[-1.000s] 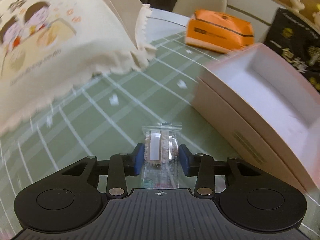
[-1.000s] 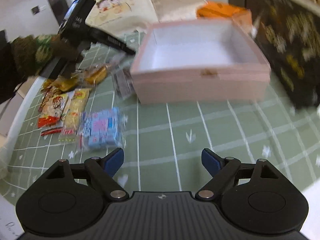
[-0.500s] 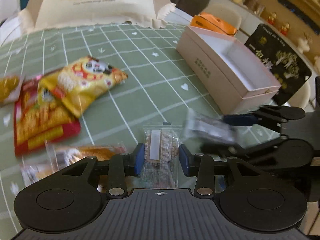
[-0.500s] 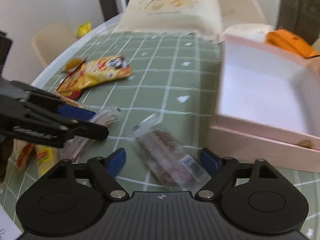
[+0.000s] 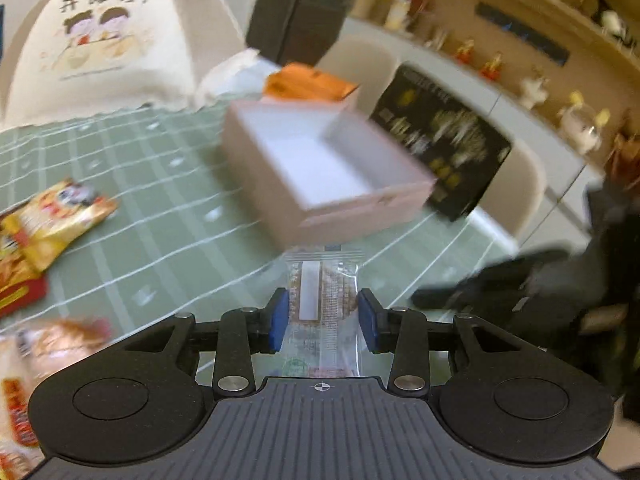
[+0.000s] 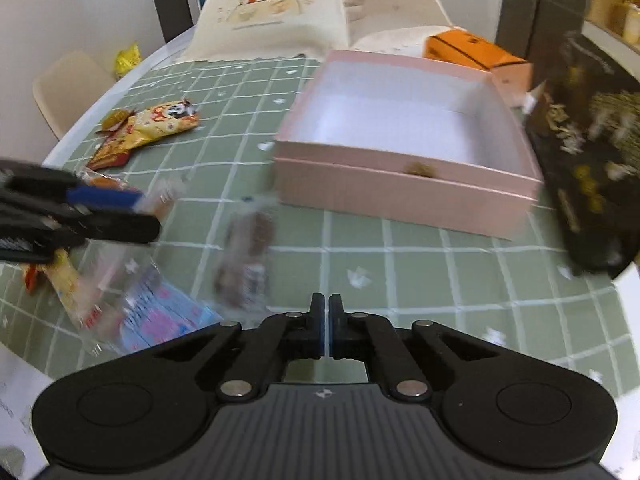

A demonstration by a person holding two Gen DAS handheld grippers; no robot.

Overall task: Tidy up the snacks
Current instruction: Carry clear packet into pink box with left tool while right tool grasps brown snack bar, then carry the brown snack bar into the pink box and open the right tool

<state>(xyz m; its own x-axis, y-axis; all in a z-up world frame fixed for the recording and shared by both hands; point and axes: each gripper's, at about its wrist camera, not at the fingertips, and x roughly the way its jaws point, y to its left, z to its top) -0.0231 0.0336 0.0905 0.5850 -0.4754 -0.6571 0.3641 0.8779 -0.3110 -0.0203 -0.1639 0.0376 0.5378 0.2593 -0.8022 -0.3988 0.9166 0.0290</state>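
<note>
**One Snack Pinched, the Box Bare**

My left gripper [image 5: 323, 322] had its blue pads pressed on either side of a clear-wrapped snack bar [image 5: 322, 300], held above the green checked tablecloth [image 5: 168, 236]. My right gripper [image 6: 325, 330] had its fingers drawn together with only a sliver between them and nothing in them. Just beyond its tips, to the left, lay a blurred clear packet of brown snack [image 6: 248, 256] and a pink-and-blue packet [image 6: 160, 320]. Farther off stood the pink box [image 6: 404, 196], open, its white inside bare. Yellow snack bags [image 6: 150, 126] lay well to its left. Behind the box sat an orange carton [image 6: 476, 54] and a cartoon-printed cloth bag [image 6: 268, 8].
</note>
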